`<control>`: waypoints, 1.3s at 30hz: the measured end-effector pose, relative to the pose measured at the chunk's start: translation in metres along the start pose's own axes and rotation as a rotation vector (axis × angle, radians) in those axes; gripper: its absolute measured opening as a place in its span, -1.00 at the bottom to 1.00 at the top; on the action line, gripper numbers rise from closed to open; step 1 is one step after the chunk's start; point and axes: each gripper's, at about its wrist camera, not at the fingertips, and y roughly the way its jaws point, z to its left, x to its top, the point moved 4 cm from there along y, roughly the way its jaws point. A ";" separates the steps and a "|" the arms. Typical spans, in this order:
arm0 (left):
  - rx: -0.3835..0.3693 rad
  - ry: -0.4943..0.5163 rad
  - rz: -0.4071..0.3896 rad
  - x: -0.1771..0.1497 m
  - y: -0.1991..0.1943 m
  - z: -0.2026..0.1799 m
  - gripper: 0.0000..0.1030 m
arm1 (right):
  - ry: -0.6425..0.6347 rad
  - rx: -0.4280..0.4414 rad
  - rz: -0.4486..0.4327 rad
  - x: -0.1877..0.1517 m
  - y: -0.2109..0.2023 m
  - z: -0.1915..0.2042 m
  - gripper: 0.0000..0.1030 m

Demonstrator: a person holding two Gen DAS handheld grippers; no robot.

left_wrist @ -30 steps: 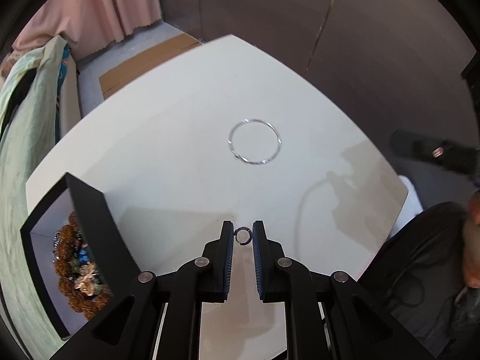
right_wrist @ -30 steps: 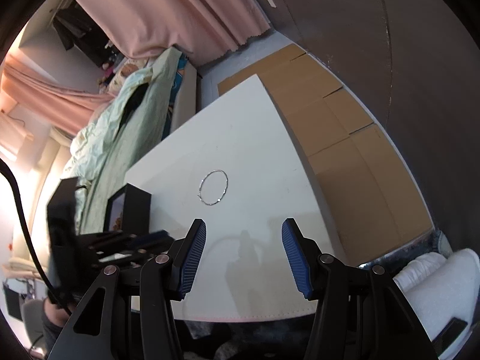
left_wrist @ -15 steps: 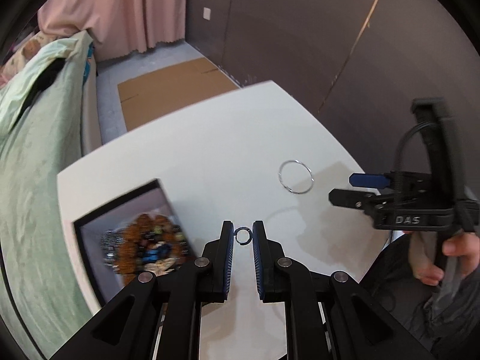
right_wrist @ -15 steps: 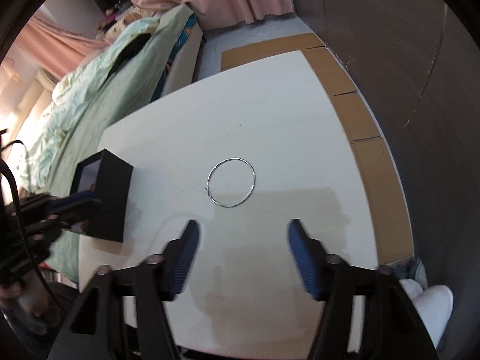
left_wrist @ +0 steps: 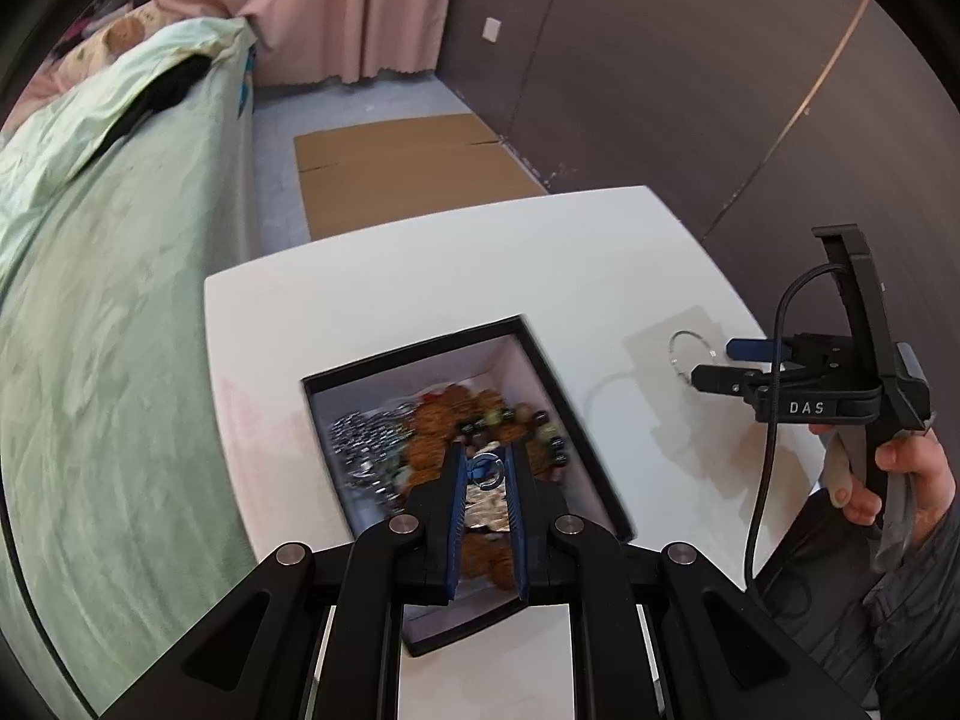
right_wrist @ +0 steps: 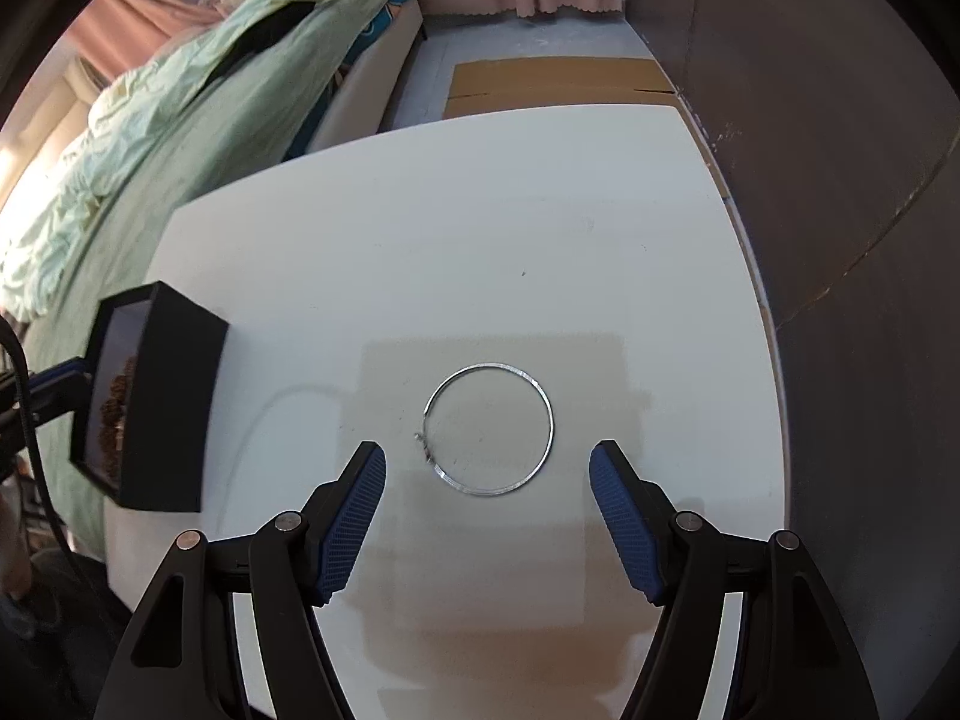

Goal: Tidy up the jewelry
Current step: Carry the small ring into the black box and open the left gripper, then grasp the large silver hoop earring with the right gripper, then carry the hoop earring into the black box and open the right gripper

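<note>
White counter (right_wrist: 480,240) stands beside a green bed (left_wrist: 90,300). Left hand-held gripper (left_wrist: 485,468) pinches a small ring (left_wrist: 485,467) above the open black box (left_wrist: 414,354) of jewelry, positioned for release. Right hand-held gripper (right_wrist: 487,468), jaws spread, straddles the bangle (right_wrist: 489,429) lying flat; nothing obstructs it.

Left gripper (left_wrist: 485,468) fingers nearly closed; right gripper (right_wrist: 487,468) fingers spread wide.

Left wrist view looks steeply down, close above the black box (left_wrist: 543,360). Right wrist view faces the silver hoop (right_wrist: 489,429) nearby. Both share the white desk (left_wrist: 420,264).
</note>
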 end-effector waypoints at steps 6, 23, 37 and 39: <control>0.000 0.004 0.026 -0.003 0.002 0.007 -0.74 | -0.056 -0.056 0.009 0.005 0.007 0.006 0.38; -0.026 -0.005 -0.042 0.009 -0.016 0.006 0.49 | -0.105 -0.121 -0.008 -0.002 -0.002 0.019 -0.02; 0.001 -0.050 -0.112 0.011 -0.034 0.024 0.49 | -0.060 0.073 -0.171 0.012 -0.067 0.062 -0.02; 0.007 -0.058 -0.120 0.010 -0.036 0.028 0.50 | -0.070 0.110 -0.186 0.013 -0.071 0.076 -0.02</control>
